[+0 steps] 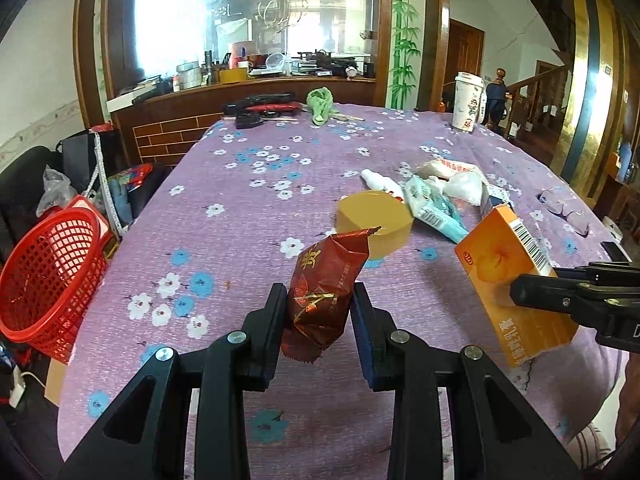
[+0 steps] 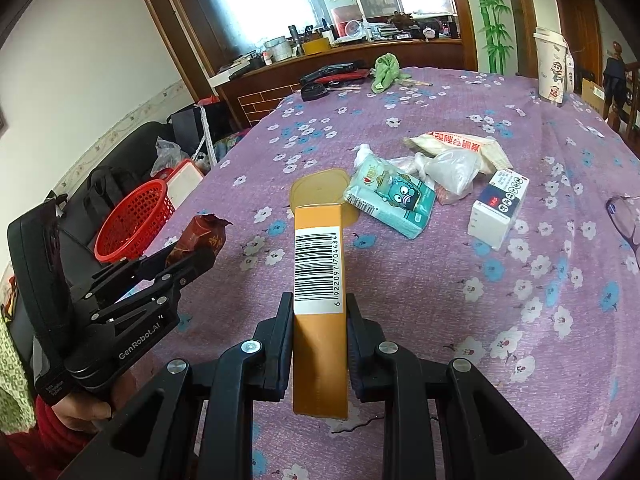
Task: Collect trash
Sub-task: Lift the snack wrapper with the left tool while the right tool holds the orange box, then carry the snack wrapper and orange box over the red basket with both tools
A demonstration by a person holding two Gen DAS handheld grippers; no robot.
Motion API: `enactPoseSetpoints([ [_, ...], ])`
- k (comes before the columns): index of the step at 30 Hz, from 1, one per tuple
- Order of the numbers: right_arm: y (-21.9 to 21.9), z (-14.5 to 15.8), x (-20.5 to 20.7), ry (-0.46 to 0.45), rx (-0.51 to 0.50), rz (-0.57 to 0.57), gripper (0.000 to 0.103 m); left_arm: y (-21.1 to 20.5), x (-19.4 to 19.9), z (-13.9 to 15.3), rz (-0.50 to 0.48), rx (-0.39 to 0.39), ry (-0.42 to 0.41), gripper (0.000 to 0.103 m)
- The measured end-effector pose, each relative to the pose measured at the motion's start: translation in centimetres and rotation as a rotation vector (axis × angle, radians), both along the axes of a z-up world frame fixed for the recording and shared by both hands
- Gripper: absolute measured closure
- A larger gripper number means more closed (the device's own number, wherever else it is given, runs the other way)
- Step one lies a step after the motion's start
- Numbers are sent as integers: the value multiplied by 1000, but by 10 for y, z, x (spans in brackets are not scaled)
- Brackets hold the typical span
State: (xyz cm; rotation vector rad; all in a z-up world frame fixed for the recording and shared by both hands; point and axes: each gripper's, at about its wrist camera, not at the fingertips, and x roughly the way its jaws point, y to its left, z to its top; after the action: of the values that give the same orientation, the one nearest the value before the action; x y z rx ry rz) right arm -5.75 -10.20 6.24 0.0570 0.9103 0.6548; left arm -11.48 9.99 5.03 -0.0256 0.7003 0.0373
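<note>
Wrapper (image 1: 324,296) between left tongs (image 1: 319,300); box (image 2: 319,280) apparently between right tongs (image 2: 319,320).

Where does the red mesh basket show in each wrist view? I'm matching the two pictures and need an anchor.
Left wrist view: the red mesh basket sits at the far left edge, beside the table's left side.
Right wrist view: the basket is left of center, just above the left gripper.
Shared landmark: the yellow lid on the purple floral tablecloth.
</note>
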Motion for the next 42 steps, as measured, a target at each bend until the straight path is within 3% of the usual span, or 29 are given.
enactPoseSetpoints([
  [20,25,7,-2,-19,-36,33,79,16,-11,6,51,41,-40,72],
  [42,66,19,1,-53,-76,92,79,53,-26,16,131,22,-71,72],
])
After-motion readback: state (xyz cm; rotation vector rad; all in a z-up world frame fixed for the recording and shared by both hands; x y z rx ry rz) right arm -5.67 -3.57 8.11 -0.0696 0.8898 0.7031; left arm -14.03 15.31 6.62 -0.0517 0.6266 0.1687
